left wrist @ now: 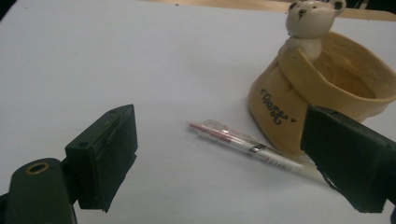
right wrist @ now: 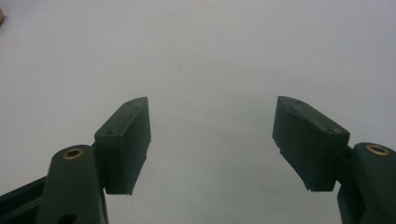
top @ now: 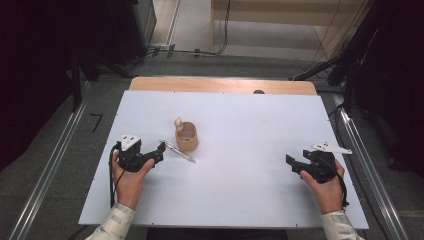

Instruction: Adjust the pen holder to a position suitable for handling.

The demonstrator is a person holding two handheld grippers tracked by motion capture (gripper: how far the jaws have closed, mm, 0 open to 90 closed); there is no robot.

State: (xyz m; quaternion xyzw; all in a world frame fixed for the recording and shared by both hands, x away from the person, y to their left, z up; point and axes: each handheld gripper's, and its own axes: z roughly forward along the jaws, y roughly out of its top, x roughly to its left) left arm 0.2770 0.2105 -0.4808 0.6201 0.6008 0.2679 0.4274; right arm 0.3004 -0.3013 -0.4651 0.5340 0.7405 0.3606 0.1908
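A white sheet covers the wooden bench [top: 150, 83], grey floor and dark curtains around it. The pen [top: 178, 151] lies flat beside the bear cup [top: 186, 137], just ahead of the left gripper [top: 160, 150], jaws spread. The right gripper [top: 292, 164], also spread and empty, rests well apart.

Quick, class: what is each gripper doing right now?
Left gripper: open, empty, pen lying ahead of it.
Right gripper: open, empty.

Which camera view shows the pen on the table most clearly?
The left gripper view: the pen lies close, between the open tongs, beside the bear cup. The high view shows it small; the right gripper view faces bare table.
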